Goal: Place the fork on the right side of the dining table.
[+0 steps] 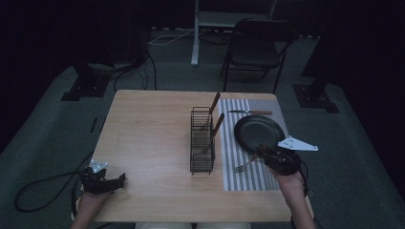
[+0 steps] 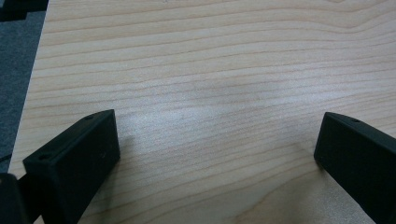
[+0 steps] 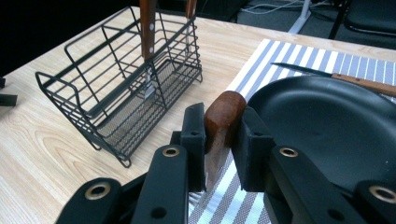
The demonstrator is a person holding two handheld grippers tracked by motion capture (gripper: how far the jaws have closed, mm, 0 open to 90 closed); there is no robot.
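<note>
My right gripper [image 1: 263, 153] is shut on the brown wooden handle of a fork [image 1: 245, 166], whose tines rest on the striped placemat [image 1: 243, 179]. In the right gripper view the handle [image 3: 224, 116] stands pinched between the two black jaws of the right gripper [image 3: 223, 140]. A black plate [image 1: 259, 132] lies on the mat just beyond, with a wooden-handled knife [image 1: 250, 112] behind it. My left gripper [image 1: 120, 180] rests at the table's near left corner; in its own view the left gripper [image 2: 217, 149] is open over bare wood.
A black wire rack [image 1: 202, 140] stands mid-table beside the mat, holding two wooden-handled utensils [image 1: 213, 107]. In the right gripper view the rack [image 3: 126, 93] is to the left, the plate [image 3: 327, 126] to the right. A chair [image 1: 255, 45] stands beyond the table.
</note>
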